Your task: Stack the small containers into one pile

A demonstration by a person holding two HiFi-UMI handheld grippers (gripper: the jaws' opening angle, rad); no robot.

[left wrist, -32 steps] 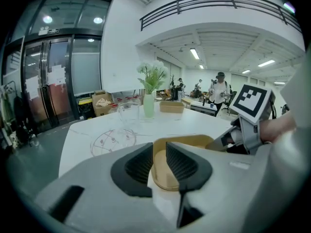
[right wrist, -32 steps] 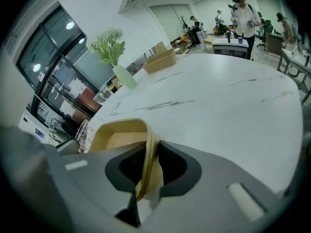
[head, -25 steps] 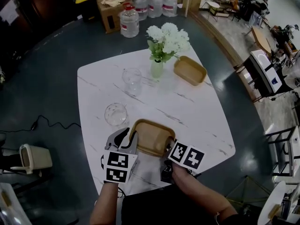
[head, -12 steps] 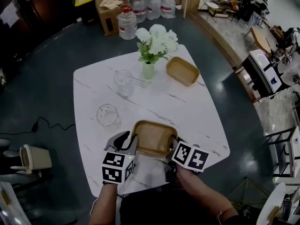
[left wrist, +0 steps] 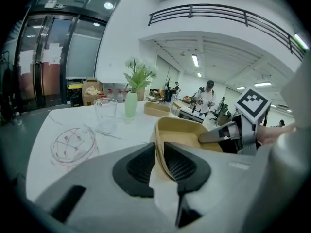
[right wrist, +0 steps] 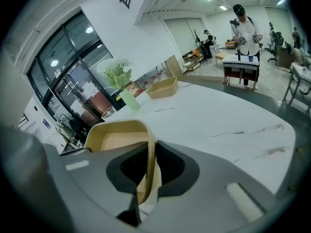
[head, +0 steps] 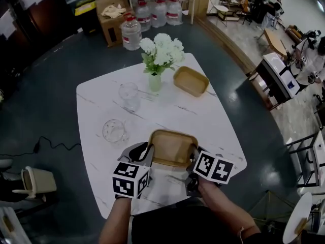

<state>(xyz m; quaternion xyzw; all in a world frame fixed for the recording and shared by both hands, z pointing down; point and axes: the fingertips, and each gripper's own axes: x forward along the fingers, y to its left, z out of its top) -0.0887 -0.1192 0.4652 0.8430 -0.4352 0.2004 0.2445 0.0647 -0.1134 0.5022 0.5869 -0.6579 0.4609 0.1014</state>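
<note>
Farthest left on the white marble table (head: 218,131) sit a clear glass bowl (head: 114,130) and, beyond it, a glass tumbler (head: 128,93). Both are well clear of my work and I have no need to touch them.

My left gripper (head: 144,153) straddles the left wall of the near tan container (head: 172,147). Its jaws are closing, one pad inside the wall and one outside, and I judge they are not pinching it yet. I put it there to get a second hold, so the container lifts level instead of hanging from one side.

Behind, a green vase of white flowers (head: 155,78) stands near the table's middle. It lies close to the path towards the far tan container (head: 190,81), which rests on the table just right of the vase and well apart from the near one.

My right gripper (head: 193,162) is narrowed down onto the right wall of the near container and grips it firmly. It anchors that side while the left closes.

The near container sits at the table's front edge, between both grippers. Stacking has not happened; I expect a two-sided carry, with the flowers as the main risk.
</note>
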